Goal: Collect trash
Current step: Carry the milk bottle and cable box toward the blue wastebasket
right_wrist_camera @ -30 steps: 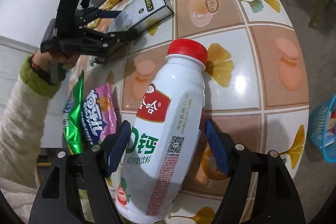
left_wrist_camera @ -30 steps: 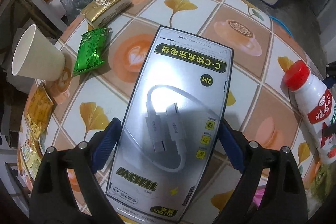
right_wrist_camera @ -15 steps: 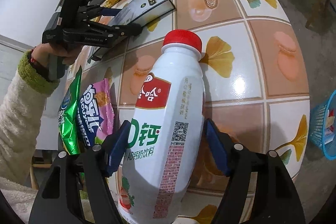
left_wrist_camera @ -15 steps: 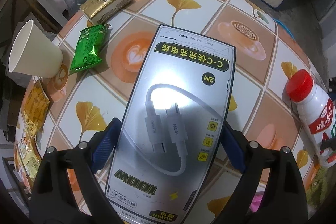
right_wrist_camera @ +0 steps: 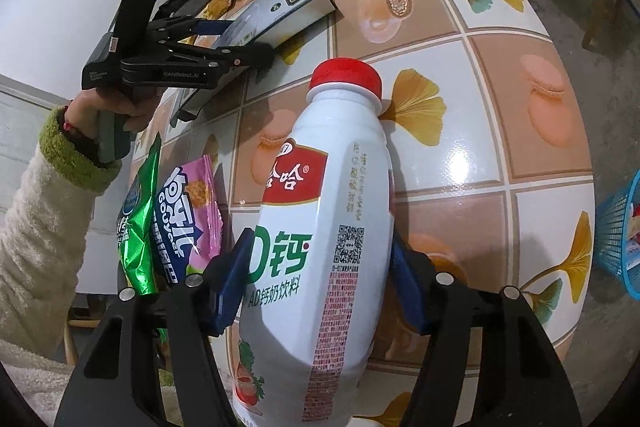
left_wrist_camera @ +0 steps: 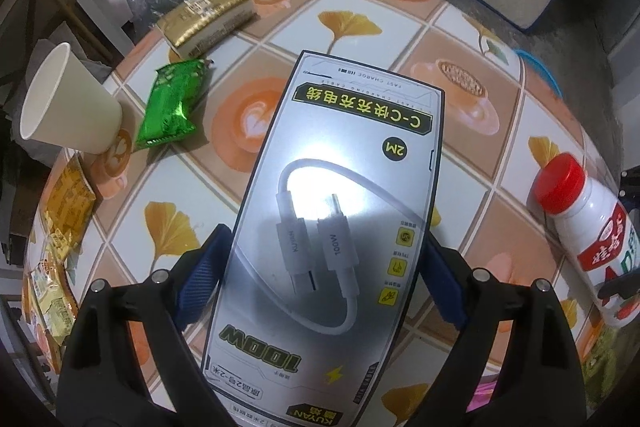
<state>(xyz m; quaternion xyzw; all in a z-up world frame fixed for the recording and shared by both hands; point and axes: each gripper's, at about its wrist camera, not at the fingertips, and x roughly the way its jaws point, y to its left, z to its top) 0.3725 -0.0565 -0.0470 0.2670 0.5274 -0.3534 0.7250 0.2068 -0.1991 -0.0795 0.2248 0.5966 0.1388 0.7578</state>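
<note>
Working over a tiled table (left_wrist_camera: 360, 27), our left gripper (left_wrist_camera: 324, 275) clamps the cable box (left_wrist_camera: 340, 187); our right gripper (right_wrist_camera: 316, 279) is closing around the bottle (right_wrist_camera: 320, 227), whose base is cut off.

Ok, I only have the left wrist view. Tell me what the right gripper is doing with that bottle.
Observer: The right gripper straddles the milk drink bottle low on its body; its fingers are closing, pads touching both sides.
Operator: Name the trash beside it.
Observer: A green snack bag and a pink snack bag lie left of the bottle.
Operator: Now find me a bin.
Observer: A blue mesh basket stands on the floor beyond the table.
</note>
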